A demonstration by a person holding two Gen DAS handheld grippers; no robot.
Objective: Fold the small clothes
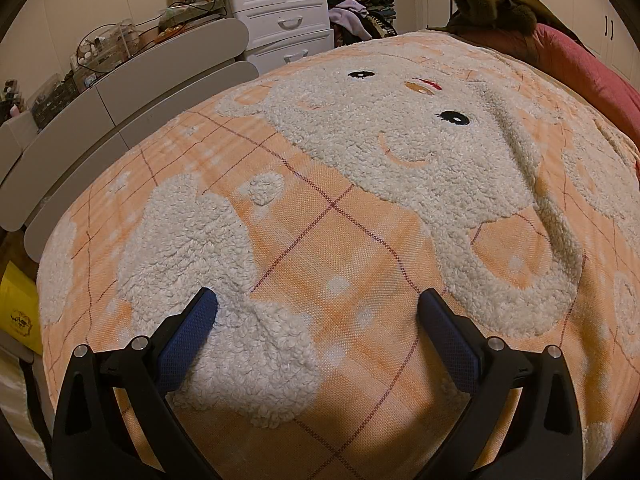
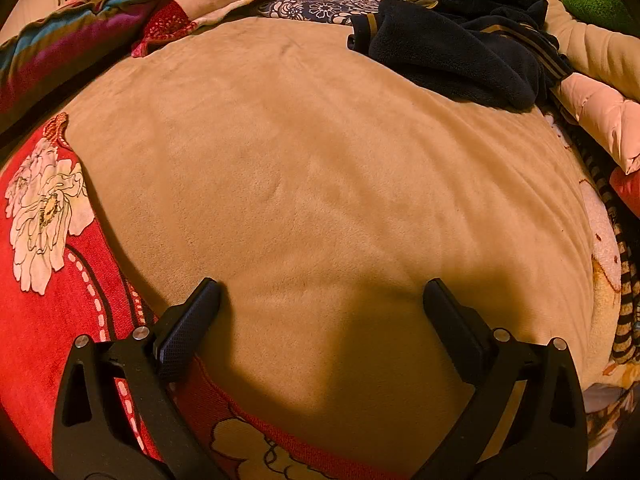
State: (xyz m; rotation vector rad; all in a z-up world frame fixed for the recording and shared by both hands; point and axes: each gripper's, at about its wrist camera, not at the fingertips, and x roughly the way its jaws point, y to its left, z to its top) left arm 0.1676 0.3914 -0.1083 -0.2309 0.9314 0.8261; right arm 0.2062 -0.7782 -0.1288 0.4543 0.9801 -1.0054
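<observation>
I held both tools wide, empty: left tool (image 1: 318,300) over orange blanket (image 1: 344,240); right tool (image 2: 320,294) over tan fleece (image 2: 312,152); navy garment (image 2: 452,48) at far edge.

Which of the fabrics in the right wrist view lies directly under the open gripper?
The plain tan fleece blanket lies under the right gripper. It has no pattern, unlike the red floral blanket beside it and the dark navy garment farther away.

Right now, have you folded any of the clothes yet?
Not yet, nothing looks folded. Both the left gripper and right gripper are open and empty above the blankets. The dark navy garment lies crumpled at the far side of the tan blanket, so picking it up and folding remain.
</observation>
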